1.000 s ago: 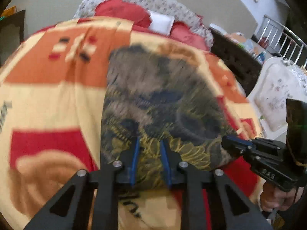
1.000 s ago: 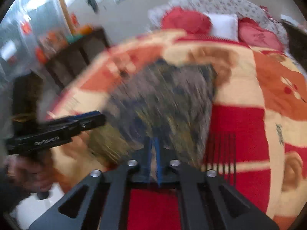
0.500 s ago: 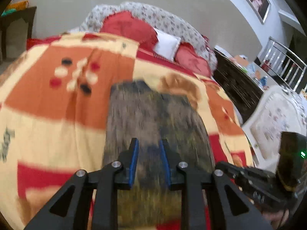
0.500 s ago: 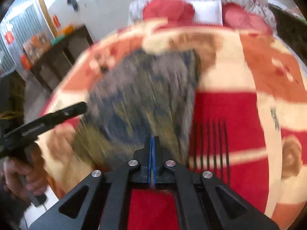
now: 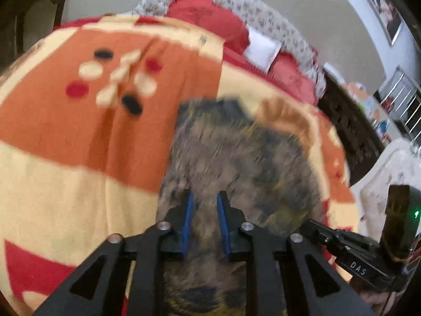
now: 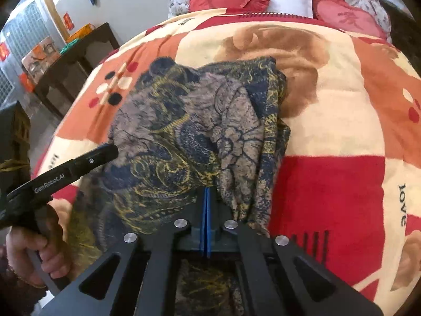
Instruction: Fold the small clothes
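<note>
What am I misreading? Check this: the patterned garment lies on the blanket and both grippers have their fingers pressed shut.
One thing is wrong. The patterned garment does lie on the blanket, and the right gripper has its fingers pressed shut, but the left gripper does not: the left wrist view shows a clear gap between its blue fingers, with the garment beneath them.

The left gripper point(image 5: 204, 208) points forward with its blue-lined jaws parted. The right gripper point(image 6: 206, 205) has its jaws pressed together. A bare hand point(image 6: 34, 247) grips the left gripper's handle.
</note>
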### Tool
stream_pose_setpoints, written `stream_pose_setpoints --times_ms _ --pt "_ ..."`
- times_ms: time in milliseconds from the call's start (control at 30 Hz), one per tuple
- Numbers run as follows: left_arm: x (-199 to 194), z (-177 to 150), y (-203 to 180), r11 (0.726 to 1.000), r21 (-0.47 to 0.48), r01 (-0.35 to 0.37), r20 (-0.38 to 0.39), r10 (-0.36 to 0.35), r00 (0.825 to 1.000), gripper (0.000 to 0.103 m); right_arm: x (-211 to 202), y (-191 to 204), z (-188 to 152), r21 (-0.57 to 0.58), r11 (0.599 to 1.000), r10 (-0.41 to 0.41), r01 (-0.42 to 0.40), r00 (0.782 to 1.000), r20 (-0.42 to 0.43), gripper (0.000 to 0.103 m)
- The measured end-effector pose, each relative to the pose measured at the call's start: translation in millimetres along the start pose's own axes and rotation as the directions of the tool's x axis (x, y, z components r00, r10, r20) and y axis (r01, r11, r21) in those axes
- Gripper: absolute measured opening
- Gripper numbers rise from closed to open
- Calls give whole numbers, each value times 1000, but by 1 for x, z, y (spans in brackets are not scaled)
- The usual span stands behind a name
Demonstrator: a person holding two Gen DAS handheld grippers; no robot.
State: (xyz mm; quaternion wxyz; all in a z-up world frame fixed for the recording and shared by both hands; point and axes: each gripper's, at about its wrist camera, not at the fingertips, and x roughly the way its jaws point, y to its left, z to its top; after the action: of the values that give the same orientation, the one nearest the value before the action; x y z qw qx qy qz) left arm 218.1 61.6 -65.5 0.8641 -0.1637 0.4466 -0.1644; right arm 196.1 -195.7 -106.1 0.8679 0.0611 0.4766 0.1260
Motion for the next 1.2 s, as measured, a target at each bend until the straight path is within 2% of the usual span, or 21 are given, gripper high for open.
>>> stream_pose_setpoints --times_ms 67,133,200,300,400,433,533,833,1200 --pt "-5 22 -12 1000 14 2 51 -2 999 37 -17 1 19 20 1000 -17 16 998 65 0" --pt "6 49 -25 999 37 -15 69 12 998 38 -22 2 44 75 996 -51 43 993 108 0" --pt "25 68 -37 997 67 -42 62 37 997 38 -14 5 63 103 989 -122 109 985 122 0" --pt "57 76 -44 992 95 -82 33 79 996 38 16 4 84 128 970 -222 208 969 110 0" --pt "95 67 -35 985 99 -142 -23 145 989 39 49 -9 86 134 964 -239 229 969 68 0" --pt "103 62 -30 985 100 -139 -27 143 989 40 65 -17 82 125 961 -255 248 966 44 0" --pt "109 53 -30 980 130 -150 25 148 989 42 74 -27 72 102 969 -235 226 967 94 0" --pt "116 55 -29 979 132 -155 28 152 988 44 78 -19 72 61 964 -264 259 959 103 0" --pt "116 55 -28 979 134 -156 29 154 988 44 78 -22 74 59 963 -268 263 957 108 0"
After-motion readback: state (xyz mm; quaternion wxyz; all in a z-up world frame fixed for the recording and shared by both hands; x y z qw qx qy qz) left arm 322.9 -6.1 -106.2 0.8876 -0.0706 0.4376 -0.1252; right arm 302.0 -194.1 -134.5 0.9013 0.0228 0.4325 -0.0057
